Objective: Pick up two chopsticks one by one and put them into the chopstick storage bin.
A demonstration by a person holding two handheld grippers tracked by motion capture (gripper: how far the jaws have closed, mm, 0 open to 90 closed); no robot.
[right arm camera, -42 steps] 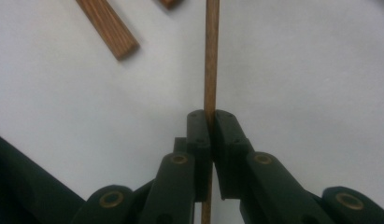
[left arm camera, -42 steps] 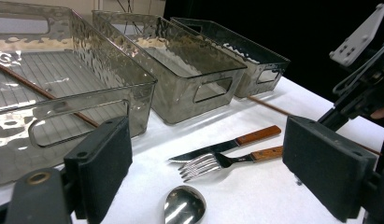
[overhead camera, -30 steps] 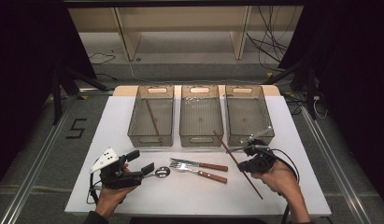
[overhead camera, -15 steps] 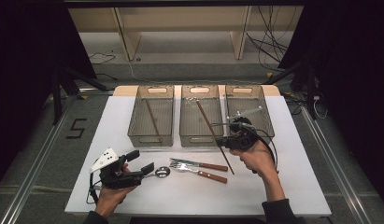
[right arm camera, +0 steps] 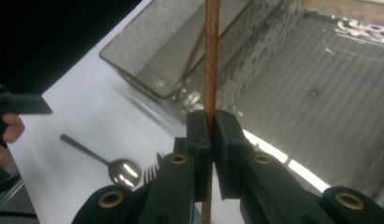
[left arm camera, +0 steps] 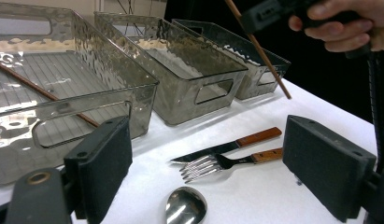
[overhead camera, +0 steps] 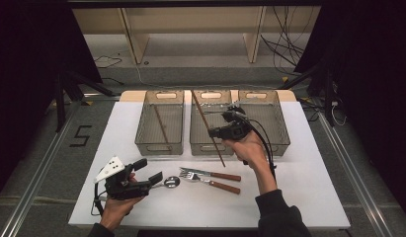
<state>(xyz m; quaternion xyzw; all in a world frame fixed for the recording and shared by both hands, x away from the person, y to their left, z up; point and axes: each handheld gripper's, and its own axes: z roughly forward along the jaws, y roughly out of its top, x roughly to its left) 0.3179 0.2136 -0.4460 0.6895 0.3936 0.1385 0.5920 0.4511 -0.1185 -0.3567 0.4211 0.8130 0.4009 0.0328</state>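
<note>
High view: the right gripper (overhead camera: pixel 214 132) pinches a long brown stick (overhead camera: pixel 207 127) tight above the middle bin (overhead camera: pixel 211 146). The left gripper (overhead camera: pixel 150 173) sits wide open, holding nothing, by the spoon (overhead camera: pixel 171 182).

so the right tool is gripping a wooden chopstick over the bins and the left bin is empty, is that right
Not quite. The left bin is not empty: a second chopstick lies in it, as the high view shows. The right tool does grip a wooden chopstick over the bins.
</note>
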